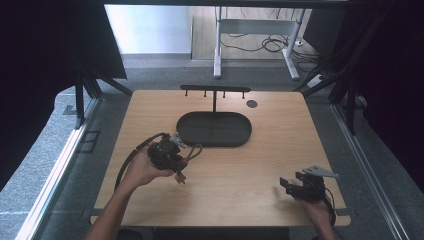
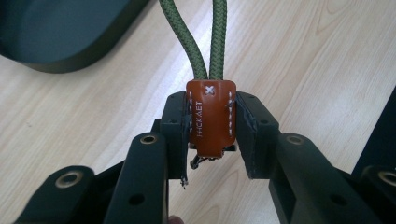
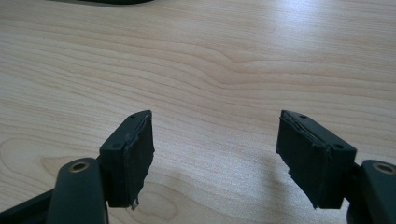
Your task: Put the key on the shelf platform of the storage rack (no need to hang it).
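A keychain with a brown leather tab (image 2: 211,116) and a green cord loop (image 2: 201,42) is clamped between the pads of my left gripper (image 2: 211,128). The loop sticks out ahead of the jaws, and small metal bits hang under the tab. From the high view, the left gripper (image 1: 176,156) is held above the table's left-middle, with the green loop (image 1: 194,151) pointing toward the black oval tray (image 1: 214,144). My right gripper (image 1: 286,184) rests near the front right of the table. Its jaws stand wide apart with nothing between them (image 3: 215,154).
Behind the tray stands a black T-shaped rack (image 1: 215,90) with several small hooks. A dark round mark (image 1: 252,104) lies at the back right of the wooden table (image 1: 240,175). The tray's rim (image 2: 60,63) shows in the left gripper view.
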Motion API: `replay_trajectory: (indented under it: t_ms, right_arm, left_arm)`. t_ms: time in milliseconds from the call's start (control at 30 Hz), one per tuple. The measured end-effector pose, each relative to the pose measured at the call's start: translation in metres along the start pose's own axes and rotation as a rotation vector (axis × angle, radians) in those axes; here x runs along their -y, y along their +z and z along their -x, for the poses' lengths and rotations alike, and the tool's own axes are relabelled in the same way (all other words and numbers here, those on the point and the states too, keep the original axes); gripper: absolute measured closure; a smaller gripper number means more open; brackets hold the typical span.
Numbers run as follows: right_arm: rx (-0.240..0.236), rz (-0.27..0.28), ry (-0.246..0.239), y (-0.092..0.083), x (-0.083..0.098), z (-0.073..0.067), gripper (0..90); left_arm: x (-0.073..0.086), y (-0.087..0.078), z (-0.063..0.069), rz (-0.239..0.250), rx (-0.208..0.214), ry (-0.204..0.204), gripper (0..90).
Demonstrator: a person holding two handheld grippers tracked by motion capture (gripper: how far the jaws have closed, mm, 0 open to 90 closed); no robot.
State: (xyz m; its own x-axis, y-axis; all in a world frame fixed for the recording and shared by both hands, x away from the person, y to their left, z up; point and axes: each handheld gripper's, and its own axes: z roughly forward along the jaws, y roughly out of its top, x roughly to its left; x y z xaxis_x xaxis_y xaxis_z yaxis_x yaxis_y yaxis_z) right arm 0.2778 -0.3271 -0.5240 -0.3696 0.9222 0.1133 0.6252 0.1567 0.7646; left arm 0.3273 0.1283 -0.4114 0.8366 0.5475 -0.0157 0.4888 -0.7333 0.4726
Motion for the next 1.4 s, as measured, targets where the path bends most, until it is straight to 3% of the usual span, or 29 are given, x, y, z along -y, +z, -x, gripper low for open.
replay_trajectory:
  t_ms: [167,833,1400]
  right_arm:
    - [-0.002,-0.004,-0.006,0.001,0.0,-0.001,27.8]
    - [-0.003,-0.021,-0.01,0.003,0.002,-0.001,27.8]
    - [0.001,-0.021,-0.015,0.005,0.003,0.0,27.8]
  left_arm:
    - [-0.003,-0.01,-0.001,0.013,-0.013,0.012,67.1]
    - [-0.018,-0.022,-0.001,0.032,-0.031,0.037,67.0]
    - [-0.032,-0.023,-0.004,0.018,-0.044,0.049,67.1]
